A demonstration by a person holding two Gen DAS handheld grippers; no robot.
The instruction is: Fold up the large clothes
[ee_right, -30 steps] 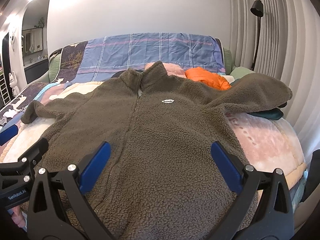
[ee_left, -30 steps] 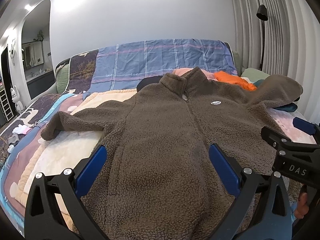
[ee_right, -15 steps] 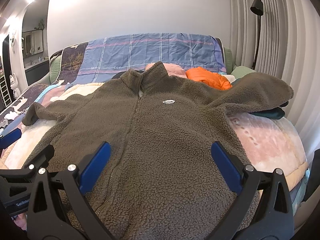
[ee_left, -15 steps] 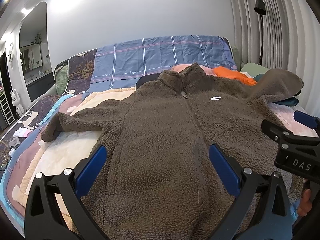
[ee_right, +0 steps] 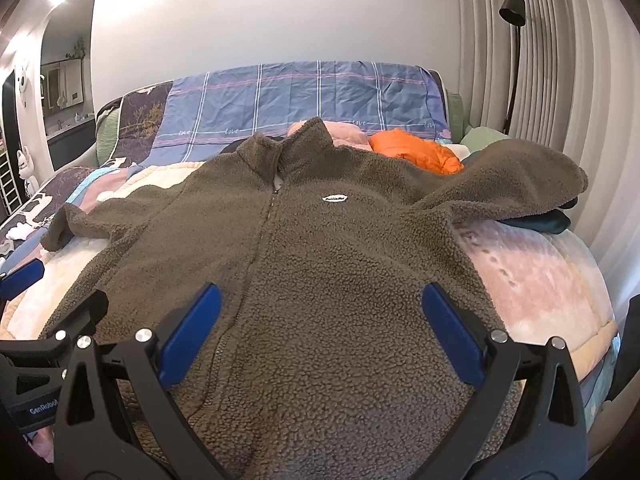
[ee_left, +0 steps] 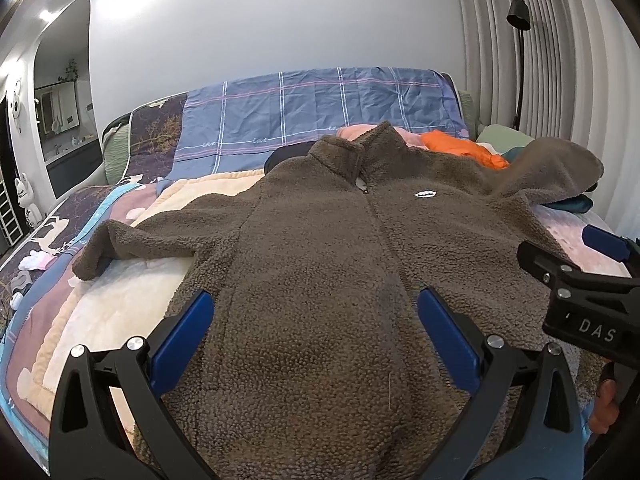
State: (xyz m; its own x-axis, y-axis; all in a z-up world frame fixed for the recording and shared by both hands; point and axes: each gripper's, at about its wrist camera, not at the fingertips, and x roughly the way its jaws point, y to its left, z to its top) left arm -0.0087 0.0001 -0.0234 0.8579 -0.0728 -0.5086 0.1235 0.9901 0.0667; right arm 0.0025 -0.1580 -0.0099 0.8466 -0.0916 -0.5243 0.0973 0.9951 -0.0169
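The left claw [ee_left: 316, 336] is wide open and holds nothing. Its two blue pads [ee_left: 182, 338] sit just above the bottom part of the jacket [ee_left: 320, 264]. The right claw [ee_right: 320, 332] is wide open too, with nothing in it. It hangs over the same bottom part, a bit more to the right side. Each claw shows up at the edge of the other one's view, so they are side by side.

The jacket is brown and fuzzy. It lies flat on the bed [ee_right: 536, 280], front side up, with the zip [ee_right: 264, 232] closed. Its collar [ee_left: 356, 152] stands up at the far end. A small white patch [ee_right: 335, 198] sits on the chest. One sleeve [ee_left: 132, 240] lies out to the left on the cream blanket [ee_left: 116, 308]. The other sleeve [ee_right: 516, 176] goes out to the right and rests on top of some dark green clothes [ee_right: 548, 224].

Behind the collar lie an orange thing [ee_right: 416, 154] and a pink thing [ee_right: 348, 134]. A blue checked pillow [ee_right: 304, 96] leans at the head of the bed. A black lamp [ee_right: 512, 8] stands by the curtain [ee_right: 560, 60].
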